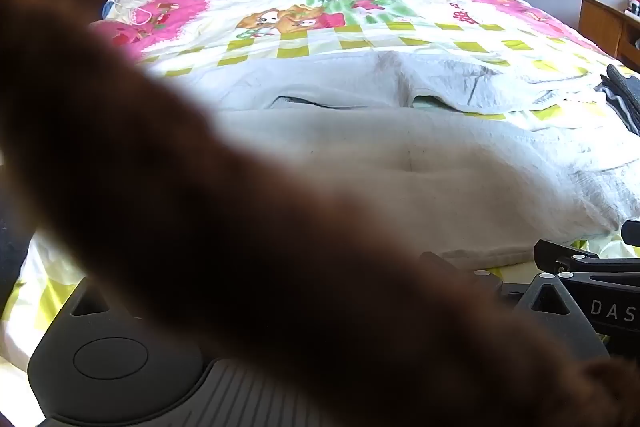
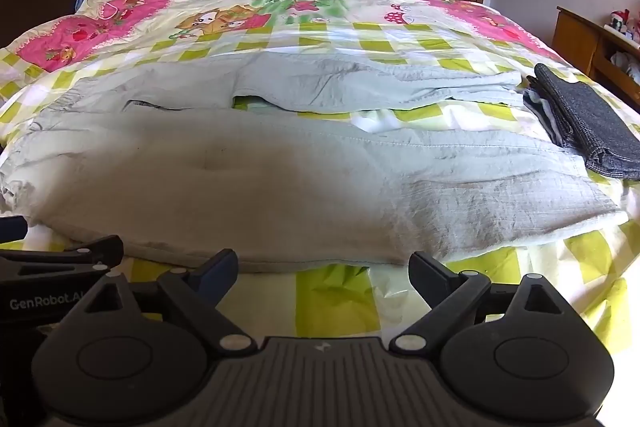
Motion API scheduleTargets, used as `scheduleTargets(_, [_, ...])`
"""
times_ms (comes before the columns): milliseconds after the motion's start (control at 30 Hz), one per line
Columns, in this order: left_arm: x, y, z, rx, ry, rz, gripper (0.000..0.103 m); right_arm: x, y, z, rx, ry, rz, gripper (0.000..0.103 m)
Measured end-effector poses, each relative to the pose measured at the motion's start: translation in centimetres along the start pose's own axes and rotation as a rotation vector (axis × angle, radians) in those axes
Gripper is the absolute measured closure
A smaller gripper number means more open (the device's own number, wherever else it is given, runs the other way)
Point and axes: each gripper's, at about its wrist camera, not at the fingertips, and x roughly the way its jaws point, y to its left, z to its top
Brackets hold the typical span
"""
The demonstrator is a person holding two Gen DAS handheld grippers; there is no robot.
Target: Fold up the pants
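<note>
Right wrist view: right gripper (image 2: 323,273) low over the bed (image 2: 336,307), fingers spread wide, nothing between them.
Pants: pale grey pants (image 2: 280,179) lie flat at 12 o'clock from the right gripper, the near hem edge just beyond its fingertips.
Long axis: runs 9 to 3 o'clock across the view; waistband toward 9, leg ends toward 3; second leg lies behind the first, farther toward 12.
Left gripper: its arm shows at 9 o'clock (image 2: 60,259), beside the right one and near the waist-side edge.
Left wrist view: a blurred brown shape (image 1: 200,207) covers most of the lens; the left fingertips are hidden, so open or closed cannot be told.
Nearer hand: judged about equal; right serves the leg half, left the waist half.
Neighbour: dark folded cloth (image 2: 588,123) at 2 o'clock, touching the leg ends.
</note>
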Motion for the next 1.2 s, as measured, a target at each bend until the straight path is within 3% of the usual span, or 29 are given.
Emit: scheduleTargets(1200, [0.25,-0.37,-0.01,0.013,0.008,-0.007,0.000,0.49,0.30,0.04,-0.007,0.028,0.023,0.009])
